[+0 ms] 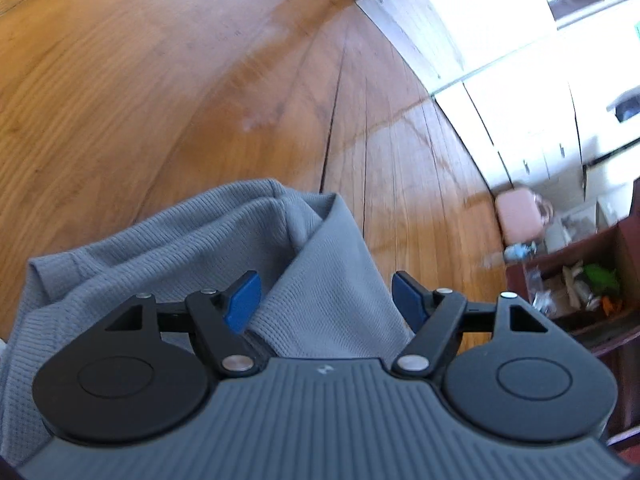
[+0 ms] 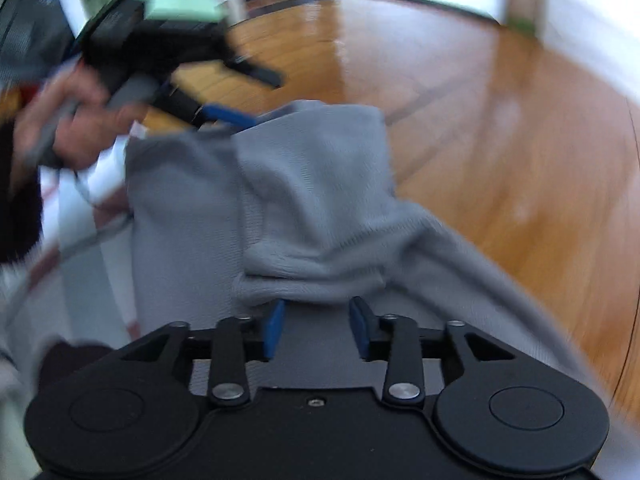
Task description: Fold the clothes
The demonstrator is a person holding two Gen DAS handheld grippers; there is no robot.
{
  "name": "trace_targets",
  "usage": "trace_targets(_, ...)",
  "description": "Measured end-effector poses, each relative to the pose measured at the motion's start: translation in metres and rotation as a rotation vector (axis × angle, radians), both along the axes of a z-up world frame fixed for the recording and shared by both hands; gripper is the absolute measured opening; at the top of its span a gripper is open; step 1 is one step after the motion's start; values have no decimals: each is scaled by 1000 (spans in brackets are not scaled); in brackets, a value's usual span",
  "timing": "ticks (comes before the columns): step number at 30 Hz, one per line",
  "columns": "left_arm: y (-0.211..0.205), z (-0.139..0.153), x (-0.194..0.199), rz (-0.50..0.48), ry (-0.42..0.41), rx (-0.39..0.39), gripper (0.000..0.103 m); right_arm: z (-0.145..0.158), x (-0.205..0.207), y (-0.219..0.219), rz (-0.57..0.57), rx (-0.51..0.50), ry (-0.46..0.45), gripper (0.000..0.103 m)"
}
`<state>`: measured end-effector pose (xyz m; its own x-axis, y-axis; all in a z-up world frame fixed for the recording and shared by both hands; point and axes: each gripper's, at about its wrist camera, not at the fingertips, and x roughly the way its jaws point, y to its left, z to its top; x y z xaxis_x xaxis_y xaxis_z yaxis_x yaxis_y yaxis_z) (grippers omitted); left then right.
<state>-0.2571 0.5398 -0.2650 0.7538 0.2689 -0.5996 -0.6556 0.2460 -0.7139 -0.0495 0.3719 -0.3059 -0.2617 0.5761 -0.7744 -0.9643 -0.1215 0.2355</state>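
Observation:
A grey knit garment (image 1: 224, 248) lies bunched on the wooden table (image 1: 160, 80). My left gripper (image 1: 326, 300) is open, its blue pads (image 1: 242, 304) wide apart over a raised fold of the grey cloth. In the right wrist view the same garment (image 2: 312, 184) stands up in folds. My right gripper (image 2: 316, 328) is open, its blue pads (image 2: 274, 330) apart, with a rolled grey hem just beyond the tips. The left gripper (image 2: 228, 116), held in a hand, shows at the garment's far left edge.
The table edge (image 1: 460, 128) runs along the right in the left wrist view. Beyond it are white cabinets (image 1: 540, 80), a pink object (image 1: 520, 216) and a dark wooden box of clutter (image 1: 580, 288). The person's hand (image 2: 76, 124) and cables are on the left.

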Motion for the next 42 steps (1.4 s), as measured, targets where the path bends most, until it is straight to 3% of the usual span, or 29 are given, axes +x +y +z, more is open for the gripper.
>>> trace_targets(5, 2, -11, 25, -39, 91, -2, 77, -10, 52, -14, -253, -90, 315, 57)
trace_targets(8, 1, -11, 29, -30, 70, 3, 92, -18, 78, -14, -382, -127, 509, 66)
trace_targets(10, 1, -12, 33, -31, 55, 9, 94, -24, 92, -9, -459, -152, 645, 66)
trace_targets(11, 0, -12, 35, -36, 51, 17, 91, -31, 96, -6, -487, -165, 722, 69)
trace_targets(12, -2, -11, 35, -51, 63, 38, 81, -38, 100, -3, -515, -177, 798, 72)
trace_targets(13, -4, -9, 35, -67, 70, 54, 38, -42, 101, 1, -544, -194, 826, 73)
trace_targets(14, -6, -8, 34, -82, 37, 45, 7, -46, 102, 5, -572, -211, 853, 75)
trace_targets(17, -6, -5, 21, -60, -231, -42, 11, -58, 106, 16, -658, -262, 937, 81)
trace_targets(19, -6, -2, 14, -38, -298, -74, 11, -63, 101, 26, -700, -264, 988, 82)
trace_targets(21, -8, -3, 10, -24, -280, -98, 11, -62, 99, 36, -722, -268, 986, 83)
trace_targets(23, -8, -10, 7, -22, -211, -138, 10, -58, 97, 47, -729, -260, 962, 83)
trace_targets(26, -6, -30, 3, -39, -145, -229, 10, -46, 102, 58, -726, -197, 869, 80)
trace_targets(28, -8, -42, 5, -74, -104, -278, 11, -38, 106, 64, -723, -155, 806, 67)
trace_targets(29, -9, -46, 7, -81, -73, -291, 11, -34, 108, 68, -721, -134, 775, 55)
trace_targets(30, -10, -45, 10, -89, -57, -283, 11, -30, 110, 71, -719, -114, 744, 44)
trace_targets(33, -10, -41, 18, -112, -7, -241, 13, -34, 121, 72, -724, -114, 657, 22)
trace_targets(36, -8, -30, 22, -127, 42, -172, 25, -34, 136, 65, -763, -114, 701, 27)
trace_targets(37, -6, -27, 21, -123, 30, -156, 37, -34, 138, 60, -766, -121, 750, 31)
trace_targets(38, -5, -25, 21, -114, 12, -140, 46, -34, 140, 55, -770, -128, 799, 41)
trace_targets(39, -4, -23, 19, -105, -8, -123, 47, -33, 140, 50, -756, -128, 835, 53)
trace_targets(40, -2, -20, 17, -97, -23, -100, 49, -33, 137, 48, -739, -135, 850, 60)
trace_targets(42, 4, -17, 14, -76, -34, -55, 53, -33, 129, 53, -690, -176, 852, 65)
